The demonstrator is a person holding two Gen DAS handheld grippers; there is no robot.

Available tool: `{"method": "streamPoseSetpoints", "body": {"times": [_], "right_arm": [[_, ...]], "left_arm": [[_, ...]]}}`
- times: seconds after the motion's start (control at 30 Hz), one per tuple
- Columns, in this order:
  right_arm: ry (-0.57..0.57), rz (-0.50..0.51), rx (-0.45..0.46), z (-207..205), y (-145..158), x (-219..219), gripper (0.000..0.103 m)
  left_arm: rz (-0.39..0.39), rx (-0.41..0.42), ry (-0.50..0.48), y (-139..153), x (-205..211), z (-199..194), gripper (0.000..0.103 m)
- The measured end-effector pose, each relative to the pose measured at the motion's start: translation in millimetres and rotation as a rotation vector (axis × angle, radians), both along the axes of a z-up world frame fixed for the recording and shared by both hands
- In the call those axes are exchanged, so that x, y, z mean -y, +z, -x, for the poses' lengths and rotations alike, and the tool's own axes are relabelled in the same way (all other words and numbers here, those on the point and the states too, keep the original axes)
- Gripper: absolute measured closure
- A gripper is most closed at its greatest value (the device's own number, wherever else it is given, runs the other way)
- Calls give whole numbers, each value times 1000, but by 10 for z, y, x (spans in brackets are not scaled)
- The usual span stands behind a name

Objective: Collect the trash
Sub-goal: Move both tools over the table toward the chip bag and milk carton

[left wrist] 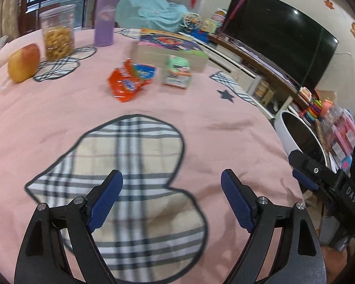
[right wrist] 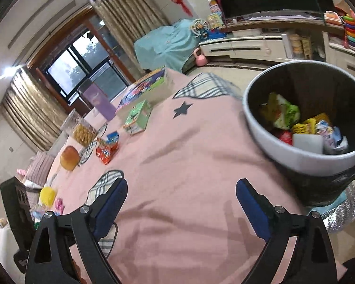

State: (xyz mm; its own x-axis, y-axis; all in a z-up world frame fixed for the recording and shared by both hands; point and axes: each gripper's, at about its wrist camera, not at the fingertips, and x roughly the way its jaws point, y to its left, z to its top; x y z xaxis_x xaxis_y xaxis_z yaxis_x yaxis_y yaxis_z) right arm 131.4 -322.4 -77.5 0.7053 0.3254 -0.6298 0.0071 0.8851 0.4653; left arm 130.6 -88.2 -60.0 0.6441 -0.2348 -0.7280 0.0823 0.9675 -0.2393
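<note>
An orange snack wrapper [left wrist: 130,81] lies crumpled on the pink tablecloth [left wrist: 224,137], far ahead of my left gripper [left wrist: 171,181], which stands open over a plaid heart patch with nothing between its blue pads. The wrapper [right wrist: 106,148] also shows in the right wrist view, far left. My right gripper [right wrist: 181,190] is open and empty above the cloth. A white bin [right wrist: 295,158] with a black liner stands at the table's right edge, holding several wrappers. The bin [left wrist: 284,132] shows in the left wrist view, with the other gripper's black finger [left wrist: 312,170] in front of it.
On the table stand a green carton [left wrist: 177,74], a flat toy box [left wrist: 170,52], a purple cylinder [left wrist: 104,21], a clear jar of snacks [left wrist: 58,33] and an apple [left wrist: 23,62]. A TV [left wrist: 279,40] and cluttered shelves lie beyond the table.
</note>
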Motion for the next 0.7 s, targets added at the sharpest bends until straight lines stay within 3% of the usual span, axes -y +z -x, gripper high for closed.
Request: {"method": "streamPoseSetpoints", "body": {"times": [0.37,0.7], "right_arm": [[51,63,1,-86,-71,-359,9],[76,91,-19,-305,-76,-511,9]], "left_arm": [[-3,3,99,-8,-355,47,14],[-35,0,124,-26,-488,-113,14]]}}
